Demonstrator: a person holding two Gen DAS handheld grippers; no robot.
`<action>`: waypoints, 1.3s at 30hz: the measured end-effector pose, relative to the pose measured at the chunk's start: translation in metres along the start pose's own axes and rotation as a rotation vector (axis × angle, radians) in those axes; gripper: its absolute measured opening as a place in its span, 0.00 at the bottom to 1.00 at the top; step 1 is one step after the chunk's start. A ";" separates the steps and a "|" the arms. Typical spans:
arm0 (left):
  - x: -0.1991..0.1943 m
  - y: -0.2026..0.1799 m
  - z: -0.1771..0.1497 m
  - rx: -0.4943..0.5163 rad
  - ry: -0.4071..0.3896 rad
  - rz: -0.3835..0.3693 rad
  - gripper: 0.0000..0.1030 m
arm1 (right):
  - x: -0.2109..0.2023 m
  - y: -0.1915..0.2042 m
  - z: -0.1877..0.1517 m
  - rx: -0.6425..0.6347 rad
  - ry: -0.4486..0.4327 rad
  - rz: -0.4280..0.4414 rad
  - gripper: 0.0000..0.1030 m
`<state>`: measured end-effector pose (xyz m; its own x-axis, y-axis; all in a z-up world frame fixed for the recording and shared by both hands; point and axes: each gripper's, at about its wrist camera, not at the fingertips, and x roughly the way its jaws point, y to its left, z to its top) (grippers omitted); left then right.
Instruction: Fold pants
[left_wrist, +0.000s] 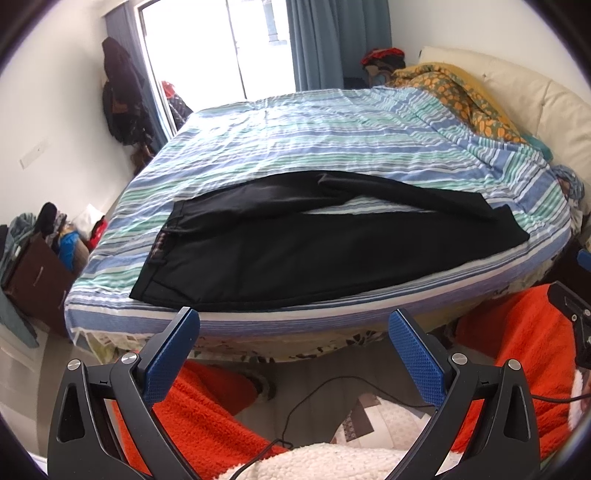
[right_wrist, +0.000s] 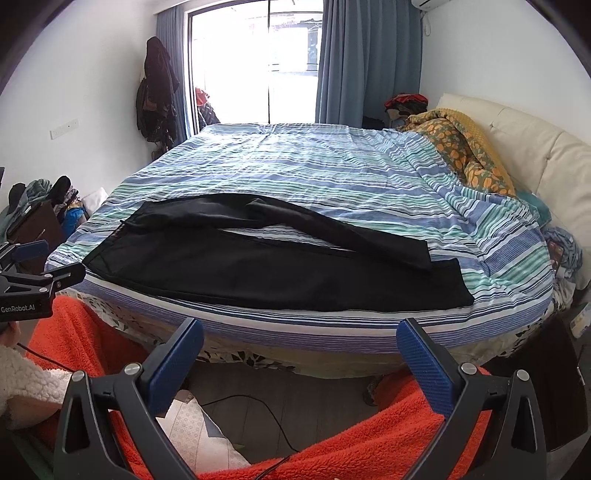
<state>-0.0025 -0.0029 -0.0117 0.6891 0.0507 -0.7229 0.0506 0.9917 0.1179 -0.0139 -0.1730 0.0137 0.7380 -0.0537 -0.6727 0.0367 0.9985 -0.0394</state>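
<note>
Your black pants (left_wrist: 295, 254) lie flat and matte along the near edge of the striped, wrinkled bed sheet (left_wrist: 295, 136), waistband left, legs splayed right. Your left gripper (left_wrist: 294, 321) and right gripper (right_wrist: 300, 332) gape wide, textured blue pads (left_wrist: 413, 354) holding nothing.

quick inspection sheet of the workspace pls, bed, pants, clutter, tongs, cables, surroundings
surface: bed with striped sheet, wrinkled, bare beyond the pants.
job's things: black pants spread flat along the near edge, waistband to the left, legs apart; not yet folded.
clutter: orange patterned blanket bunched by the cream headboard; clothes heaped at the bed's far right corner.
grippers: left tongs and right tongs both open, short of the bed, holding nothing.
cables: black cable on the floor below the tongs.
surroundings: window with blue curtains; coats hung on the left wall; piled items on the floor at left.
</note>
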 end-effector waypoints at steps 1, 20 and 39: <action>0.000 0.001 0.000 -0.001 0.000 0.000 0.99 | 0.000 0.000 0.000 0.003 0.001 -0.005 1.00; 0.005 0.002 0.001 -0.003 0.020 -0.005 0.99 | 0.009 -0.003 -0.001 0.014 0.043 -0.066 1.00; 0.008 0.002 0.000 -0.002 0.028 -0.006 0.99 | 0.012 -0.002 -0.003 0.009 0.059 -0.075 1.00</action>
<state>0.0027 -0.0004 -0.0173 0.6681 0.0477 -0.7426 0.0538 0.9922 0.1122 -0.0076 -0.1753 0.0036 0.6917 -0.1279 -0.7108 0.0961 0.9917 -0.0849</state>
